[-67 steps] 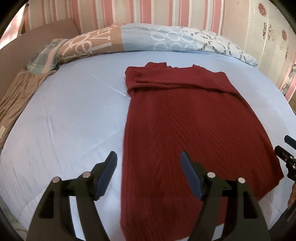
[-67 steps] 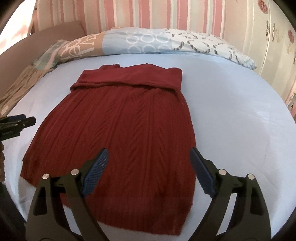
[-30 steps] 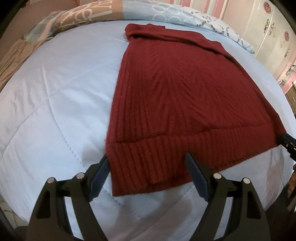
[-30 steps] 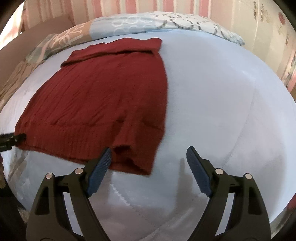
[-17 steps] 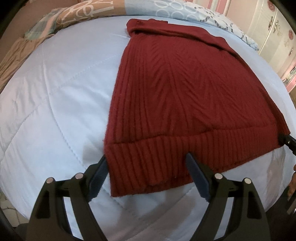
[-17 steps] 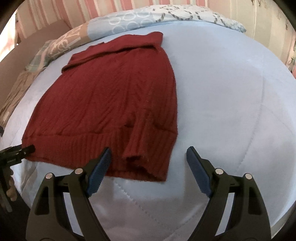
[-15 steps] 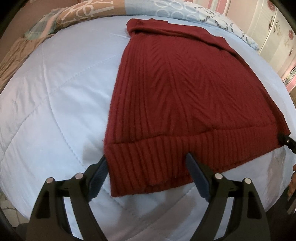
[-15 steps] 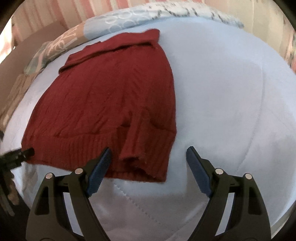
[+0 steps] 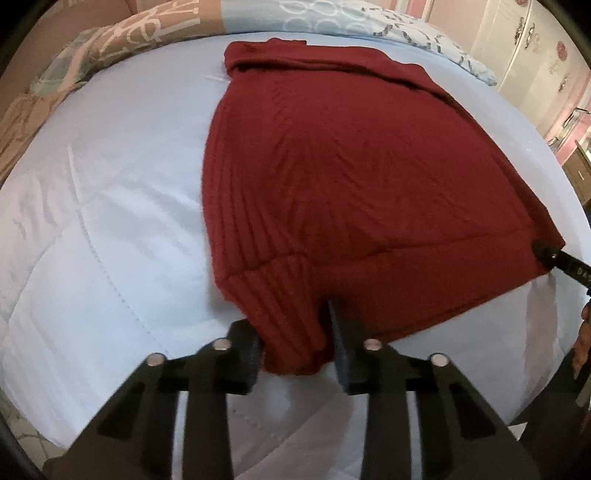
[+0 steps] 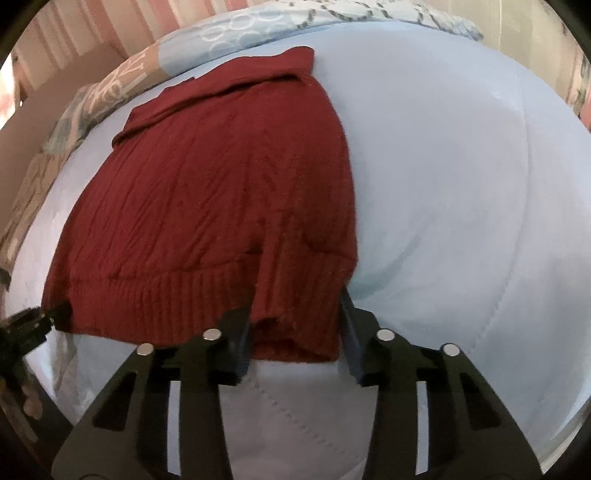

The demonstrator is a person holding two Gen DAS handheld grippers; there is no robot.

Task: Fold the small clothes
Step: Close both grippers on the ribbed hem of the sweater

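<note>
Two tools now grip the hem of the red sweater (image 9: 354, 155), one at each lower corner. Half a second ago both stood spread wide with the ribbed hem lying flat between their fingers; now both have narrowed onto the knit.

Left tool (image 9: 295, 347), bottom centre of its frame: fingers drawn in, pinching the hem corner. The rib bunches into a thick roll between them and lifts a little off the bed (image 9: 110, 221).

Right tool (image 10: 295, 336), bottom centre of its frame: same change. It pinches the other corner, where a folded-in sleeve end lies on top of the hem, so several layers seem to be caught. How tightly we cannot tell; the wad keeps the fingers apart.

Each tool shows in the other's view: the right tool's tip at the far right edge of the left frame, against the hem corner; the left one at the lower left edge of the right frame.

Sweater lies lengthwise in the middle of the pale blue bed, collar end toward the pillows (image 9: 295, 22) at the top of the frame, hem end nearest us. Body flat, sleeves apparently turned in.

Reading: reach is over, grasp is made. We judge the next step to be carrying the hem up toward the collar to halve the length.

Watch: thick knit may slip out, or an under-layer may be left behind and drag the fold crooked.
</note>
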